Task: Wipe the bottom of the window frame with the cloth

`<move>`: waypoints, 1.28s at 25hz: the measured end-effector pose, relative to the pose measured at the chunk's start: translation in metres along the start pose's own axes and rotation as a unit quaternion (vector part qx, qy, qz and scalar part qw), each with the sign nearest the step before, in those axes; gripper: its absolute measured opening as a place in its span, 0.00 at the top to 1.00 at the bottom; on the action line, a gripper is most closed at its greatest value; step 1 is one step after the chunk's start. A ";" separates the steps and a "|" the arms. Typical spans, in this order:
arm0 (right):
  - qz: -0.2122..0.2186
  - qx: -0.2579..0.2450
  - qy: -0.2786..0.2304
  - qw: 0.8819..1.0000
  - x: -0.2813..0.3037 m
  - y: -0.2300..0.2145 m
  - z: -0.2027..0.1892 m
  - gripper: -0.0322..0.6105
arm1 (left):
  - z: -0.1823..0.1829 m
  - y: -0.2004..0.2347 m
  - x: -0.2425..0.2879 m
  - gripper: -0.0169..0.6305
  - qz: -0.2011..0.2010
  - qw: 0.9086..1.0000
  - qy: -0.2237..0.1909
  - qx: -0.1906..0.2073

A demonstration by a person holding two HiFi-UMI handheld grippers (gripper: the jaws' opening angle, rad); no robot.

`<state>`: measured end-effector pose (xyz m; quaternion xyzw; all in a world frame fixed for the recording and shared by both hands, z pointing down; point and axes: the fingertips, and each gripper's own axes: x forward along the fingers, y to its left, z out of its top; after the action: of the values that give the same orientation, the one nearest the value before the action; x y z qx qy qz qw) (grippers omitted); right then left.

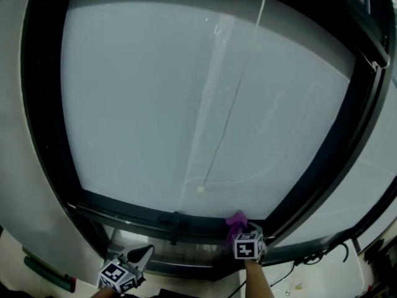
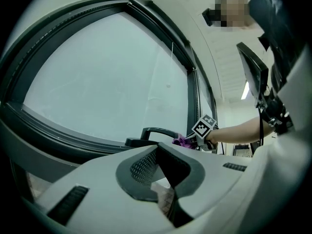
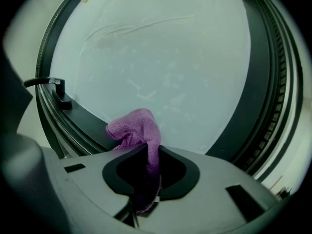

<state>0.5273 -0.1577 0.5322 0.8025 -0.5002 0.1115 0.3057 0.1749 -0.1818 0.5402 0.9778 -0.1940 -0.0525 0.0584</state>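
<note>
The dark window frame's bottom rail (image 1: 130,208) runs under the big pale pane. A purple cloth (image 1: 236,220) rests on that rail near its right corner, pinched in my right gripper (image 1: 243,233), which is shut on it. In the right gripper view the cloth (image 3: 136,129) bunches up past the jaws against the rail (image 3: 87,126) and hangs down between the right gripper (image 3: 148,152) pads. My left gripper (image 1: 141,253) hovers low at the left, below the rail, shut and holding nothing. The left gripper view shows the left gripper (image 2: 158,155), with the cloth (image 2: 183,141) farther right.
A black window handle (image 1: 175,219) sticks up from the rail left of the cloth, seen too as the handle (image 3: 54,89). A blind cord with a bead (image 1: 200,190) hangs before the glass. Cables (image 1: 322,256) lie lower right. A forearm (image 2: 236,129) reaches in.
</note>
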 end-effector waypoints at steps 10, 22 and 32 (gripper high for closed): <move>-0.014 0.004 0.001 1.000 0.004 -0.036 -0.016 0.84 | -0.008 -0.022 0.026 0.97 -0.010 1.000 0.000 -0.001; -0.049 0.029 0.019 0.998 0.002 -0.063 -0.028 0.84 | -0.007 -0.030 0.043 0.97 -0.051 0.999 0.016 0.004; -0.106 0.034 0.057 0.992 -0.002 -0.081 -0.034 0.84 | 0.016 -0.010 0.044 0.97 -0.079 0.997 0.011 0.008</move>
<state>0.6013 -0.1099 0.5275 0.8530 -0.3904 0.1406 0.3165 0.2165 -0.1913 0.5197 0.9910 -0.1164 -0.0449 0.0487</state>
